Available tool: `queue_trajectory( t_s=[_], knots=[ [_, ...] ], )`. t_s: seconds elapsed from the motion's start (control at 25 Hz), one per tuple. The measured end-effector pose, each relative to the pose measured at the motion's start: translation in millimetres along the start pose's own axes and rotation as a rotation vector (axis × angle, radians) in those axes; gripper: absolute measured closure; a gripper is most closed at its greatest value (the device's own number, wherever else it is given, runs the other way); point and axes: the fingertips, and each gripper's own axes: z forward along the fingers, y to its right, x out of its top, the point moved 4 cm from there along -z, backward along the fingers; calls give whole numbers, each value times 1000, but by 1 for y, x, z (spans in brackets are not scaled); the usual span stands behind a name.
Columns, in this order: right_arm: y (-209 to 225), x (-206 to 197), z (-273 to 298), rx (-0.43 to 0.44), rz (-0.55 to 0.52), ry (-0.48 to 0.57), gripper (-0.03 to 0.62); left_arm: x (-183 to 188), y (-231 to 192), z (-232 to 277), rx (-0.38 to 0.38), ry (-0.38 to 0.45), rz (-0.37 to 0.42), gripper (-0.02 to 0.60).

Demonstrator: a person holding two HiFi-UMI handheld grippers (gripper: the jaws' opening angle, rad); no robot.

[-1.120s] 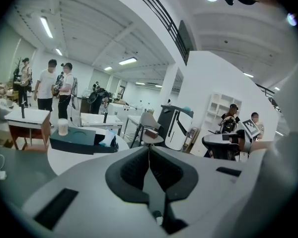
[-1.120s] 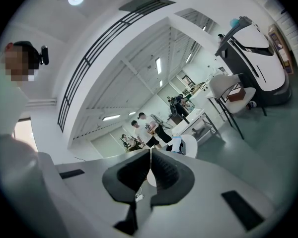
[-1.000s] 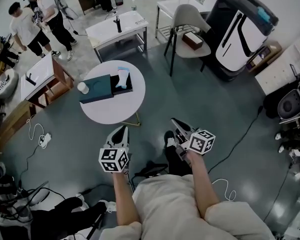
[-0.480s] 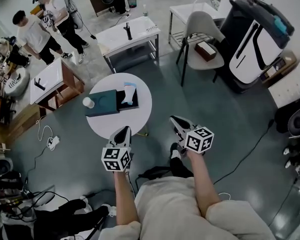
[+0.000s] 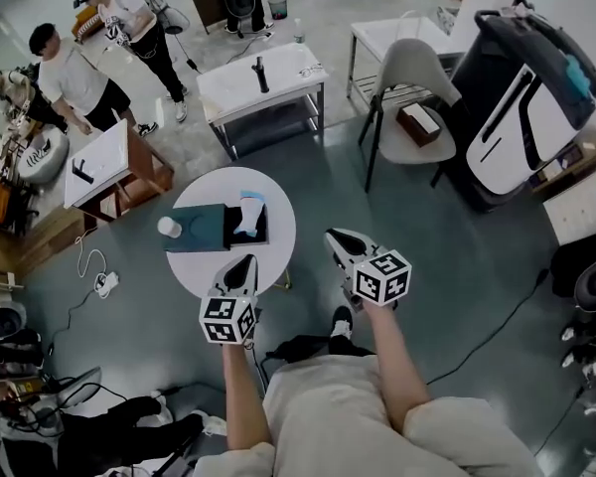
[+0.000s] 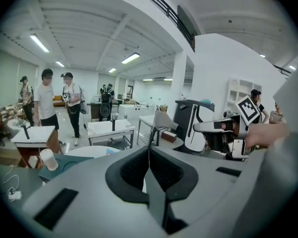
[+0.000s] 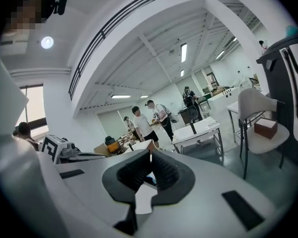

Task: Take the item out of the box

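An open dark teal box (image 5: 207, 229) lies on the round white table (image 5: 274, 251). A white and light-blue item (image 5: 246, 214) stands in its right half, and a white cup (image 5: 169, 228) sits at its left end. My left gripper (image 5: 245, 261) is shut and empty, its tip over the table's near edge. The right gripper (image 5: 333, 237) is also shut and empty, over the floor just right of the table. In the left gripper view the shut left gripper (image 6: 149, 150) points past the box (image 6: 69, 161) and cup (image 6: 48, 159). In the right gripper view the right gripper (image 7: 150, 154) has its tips together.
A white workbench (image 5: 261, 76) and a grey chair (image 5: 409, 117) stand beyond the table. A wooden side table (image 5: 109, 162) is at the left, with people (image 5: 74, 78) behind it. A large black-and-white machine (image 5: 531, 97) stands at the right. Cables (image 5: 89, 276) lie on the floor.
The table has come closer in the head view. Both grippers are now near its front edge, the left one over it. Their jaws have stayed shut.
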Motion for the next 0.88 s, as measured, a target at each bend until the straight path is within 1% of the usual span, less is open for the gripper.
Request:
queue_trajectory(
  t_s=[0.12, 0.2, 0.28, 0.36, 0.48, 0.56, 0.64, 0.76, 0.88],
  knots=[
    [20, 14, 11, 33, -15, -12, 555, 6, -4, 12, 52, 12, -24, 558],
    [32, 18, 14, 50, -23, -20, 554, 4, -3, 17, 88, 19, -54, 558],
    [45, 22, 14, 33, -58, -18, 555, -2, 0, 22, 115, 22, -92, 558],
    [59, 24, 15, -6, -94, -9, 555, -11, 4, 28, 130, 9, -100, 558],
    [72, 23, 12, -15, -71, -11, 556, -23, 3, 26, 156, -13, -113, 558],
    [76, 20, 11, -9, -63, -26, 554, -25, -2, 23, 180, -7, -141, 558],
    [80, 20, 12, -6, -52, -33, 555, -24, -5, 23, 188, -1, -150, 558],
    [82, 19, 17, 33, -25, -47, 556, -27, -9, 28, 192, -11, -156, 558],
    [84, 20, 26, 80, -19, -64, 556, -30, -23, 36, 210, -14, -200, 558]
  ],
)
